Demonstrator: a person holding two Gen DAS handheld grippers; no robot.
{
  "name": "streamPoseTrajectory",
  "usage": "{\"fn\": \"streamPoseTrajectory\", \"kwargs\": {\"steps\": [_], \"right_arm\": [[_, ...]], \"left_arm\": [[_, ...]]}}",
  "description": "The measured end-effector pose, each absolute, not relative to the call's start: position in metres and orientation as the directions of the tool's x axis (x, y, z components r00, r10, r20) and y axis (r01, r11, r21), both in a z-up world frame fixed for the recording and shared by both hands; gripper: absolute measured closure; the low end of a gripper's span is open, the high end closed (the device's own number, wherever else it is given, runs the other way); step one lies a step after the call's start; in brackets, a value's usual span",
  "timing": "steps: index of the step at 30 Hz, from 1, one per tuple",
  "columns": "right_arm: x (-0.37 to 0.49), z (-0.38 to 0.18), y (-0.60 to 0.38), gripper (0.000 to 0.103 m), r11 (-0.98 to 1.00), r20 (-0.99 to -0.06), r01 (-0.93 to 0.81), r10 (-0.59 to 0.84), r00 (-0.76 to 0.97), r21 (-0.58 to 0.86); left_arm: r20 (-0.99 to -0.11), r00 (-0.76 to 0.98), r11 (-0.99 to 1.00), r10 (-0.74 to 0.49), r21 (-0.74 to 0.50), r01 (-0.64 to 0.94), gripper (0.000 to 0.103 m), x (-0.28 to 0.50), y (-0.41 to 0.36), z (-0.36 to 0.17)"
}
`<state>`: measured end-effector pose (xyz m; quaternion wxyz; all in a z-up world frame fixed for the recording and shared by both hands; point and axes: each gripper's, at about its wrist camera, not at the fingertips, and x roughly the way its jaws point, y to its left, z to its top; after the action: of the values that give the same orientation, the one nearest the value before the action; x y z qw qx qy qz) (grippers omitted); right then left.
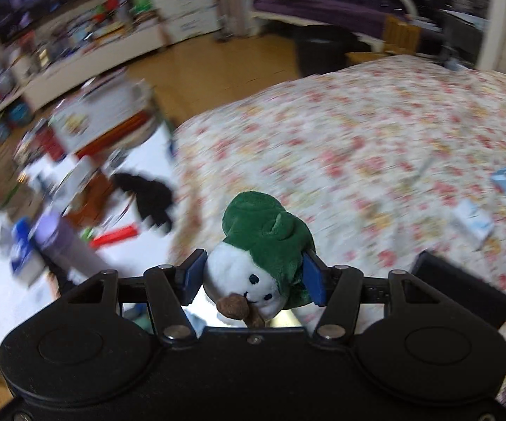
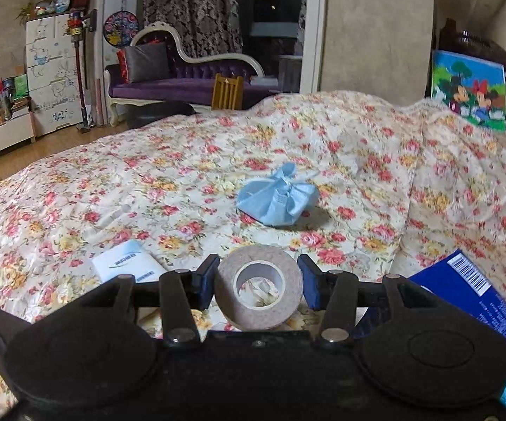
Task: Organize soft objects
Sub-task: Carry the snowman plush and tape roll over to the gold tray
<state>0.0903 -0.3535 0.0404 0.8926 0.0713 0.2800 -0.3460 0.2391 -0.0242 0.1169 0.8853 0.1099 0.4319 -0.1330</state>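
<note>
While the left gripper [image 1: 254, 277] holds a small plush toy [image 1: 258, 256] with a green hood, its fingers [image 1: 192, 275] clamped on the toy's sides above the bed's left edge, the blurred view suggests fast motion; a shallow pinch on soft stuffing could let it squirt free onto the cluttered floor. The right gripper [image 2: 258, 282] has its fingers closed on a tape roll [image 2: 258, 289] low over the floral bedspread [image 2: 182, 161], near a crumpled blue bag [image 2: 277, 198]; the rigid roll could twist out if squeezed off-centre.

beige walls [image 2: 375, 28]; wood floor [image 1: 211, 73]; floral-quilted bed [image 2: 182, 161]; purple chaise [image 2: 182, 80]; patterned curtain [image 2: 190, 7]; white drawer cabinet [image 2: 54, 70]; dim indoor light
</note>
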Motion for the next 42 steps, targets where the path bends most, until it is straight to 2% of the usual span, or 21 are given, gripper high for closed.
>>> {"fn": "streamPoseTrajectory", "kwargs": {"steps": [7, 12, 18, 22, 28, 31, 33, 36, 42], "right_arm": [[0.082, 0.056, -0.324, 0.056, 0.762, -0.495, 0.631, -0.608, 0.620, -0.146], [0.080, 0.077, -0.298, 0.056, 0.784, -0.507, 0.604, -0.582, 0.636, -0.142], [0.074, 0.115, -0.232, 0.056, 0.870, -0.504, 0.480, -0.466, 0.728, -0.111], [0.078, 0.125, -0.181, 0.056, 0.932, -0.537, 0.350, -0.345, 0.770, -0.097], [0.093, 0.115, -0.125, 0.056, 0.984, -0.640, 0.180, -0.145, 0.755, -0.011], [0.099, 0.105, -0.108, 0.056, 0.989, -0.684, 0.142, -0.081, 0.725, 0.035], [0.101, 0.099, -0.099, 0.056, 0.990, -0.705, 0.126, -0.048, 0.707, 0.059], [0.105, 0.091, -0.094, 0.056, 0.992, -0.728, 0.104, -0.015, 0.685, 0.077], [0.110, 0.078, -0.078, 0.055, 0.994, -0.763, 0.051, 0.040, 0.645, 0.096]], "left_arm": [[-0.827, 0.556, 0.978, -0.082, 0.039, 0.203, 0.048, 0.250, 0.035, 0.083], [-0.853, 0.513, 0.983, -0.094, 0.002, 0.183, 0.048, 0.252, 0.058, 0.061], [-0.863, 0.496, 0.984, -0.090, 0.000, 0.178, 0.048, 0.253, 0.064, 0.047], [-0.870, 0.486, 0.983, -0.082, 0.010, 0.184, 0.047, 0.256, 0.061, 0.040], [-0.877, 0.474, 0.981, -0.071, 0.026, 0.195, 0.047, 0.268, 0.052, 0.032], [-0.876, 0.478, 0.977, -0.063, 0.043, 0.207, 0.043, 0.274, 0.047, 0.030], [-0.875, 0.481, 0.977, -0.055, 0.053, 0.207, 0.034, 0.277, 0.044, 0.029], [-0.865, 0.499, 0.978, -0.044, 0.066, 0.200, 0.026, 0.277, 0.042, 0.030], [-0.864, 0.501, 0.981, -0.047, 0.053, 0.185, 0.024, 0.270, 0.053, 0.029]]}}
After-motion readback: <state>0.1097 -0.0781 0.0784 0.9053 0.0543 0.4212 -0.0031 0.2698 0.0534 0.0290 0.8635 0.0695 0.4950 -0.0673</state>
